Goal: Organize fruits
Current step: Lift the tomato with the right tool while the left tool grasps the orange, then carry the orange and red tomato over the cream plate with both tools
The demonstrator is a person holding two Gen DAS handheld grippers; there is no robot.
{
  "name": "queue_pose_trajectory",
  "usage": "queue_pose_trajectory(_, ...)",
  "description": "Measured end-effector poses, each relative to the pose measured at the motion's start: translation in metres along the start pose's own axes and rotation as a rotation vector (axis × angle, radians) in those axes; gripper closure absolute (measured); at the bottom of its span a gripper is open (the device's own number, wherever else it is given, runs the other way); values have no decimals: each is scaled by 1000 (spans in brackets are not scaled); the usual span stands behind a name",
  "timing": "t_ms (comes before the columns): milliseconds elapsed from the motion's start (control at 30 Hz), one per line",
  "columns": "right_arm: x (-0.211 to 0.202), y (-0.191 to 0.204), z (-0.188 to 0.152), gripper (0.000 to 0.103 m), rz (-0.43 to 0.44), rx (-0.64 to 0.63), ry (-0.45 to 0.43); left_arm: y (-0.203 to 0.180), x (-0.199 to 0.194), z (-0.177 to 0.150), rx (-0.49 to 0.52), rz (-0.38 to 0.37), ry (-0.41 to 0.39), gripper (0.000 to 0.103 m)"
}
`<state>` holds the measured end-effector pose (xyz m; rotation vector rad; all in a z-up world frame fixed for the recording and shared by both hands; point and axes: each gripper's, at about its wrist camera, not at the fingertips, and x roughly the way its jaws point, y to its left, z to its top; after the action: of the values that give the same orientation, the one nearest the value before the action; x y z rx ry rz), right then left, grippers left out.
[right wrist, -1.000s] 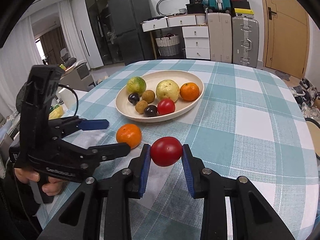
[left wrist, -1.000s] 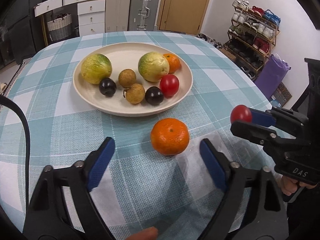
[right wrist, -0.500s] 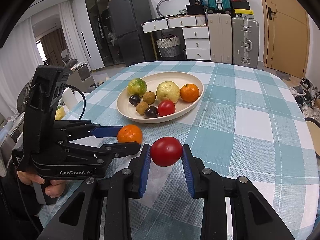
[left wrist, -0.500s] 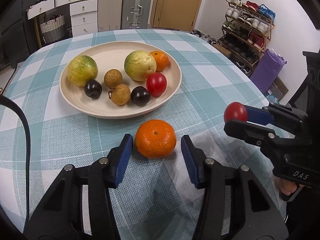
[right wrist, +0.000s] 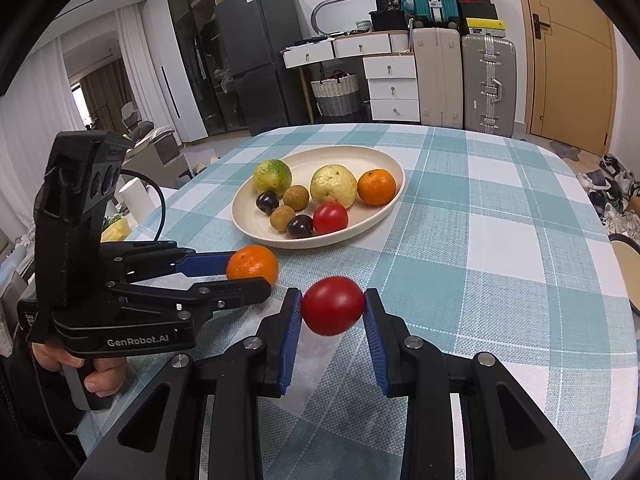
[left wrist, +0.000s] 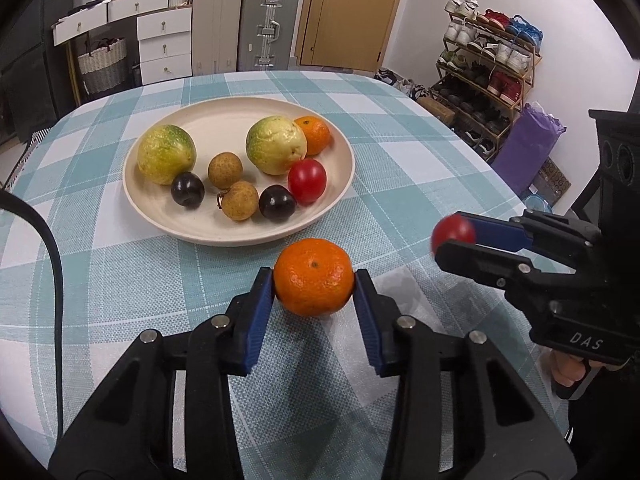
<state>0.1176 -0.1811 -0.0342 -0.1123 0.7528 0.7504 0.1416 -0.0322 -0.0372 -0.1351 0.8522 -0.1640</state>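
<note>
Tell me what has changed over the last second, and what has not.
The left gripper has come forward around the loose orange, and its jaws are closing, pads now against the fruit's sides. The orange itself has not left the tablecloth. Unchanged: the right gripper stays clamped on the red tomato, and the eight fruits in the plate have not moved.

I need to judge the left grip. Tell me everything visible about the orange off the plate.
The orange is round, bright and dimpled, stem scar facing up. It sits on the checked cloth just in front of the plate, apart from it. The left tool is closing on it, blue pads touching both sides.
</note>
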Motion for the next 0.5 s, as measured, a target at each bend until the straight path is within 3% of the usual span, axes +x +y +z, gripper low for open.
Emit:
queue_pose_trajectory(200,-4,-2,2,71,1,7,-19,4,-15,3,3,16,-40,66)
queue_pose_trajectory(400,3,-4,-1,70,-8,10,24,12,-22,1,-14,27,-51,66)
queue_pose_trajectory(500,7,-8,-2,56,-12,33,45,16,-25,-1,-20,28,-50,66)
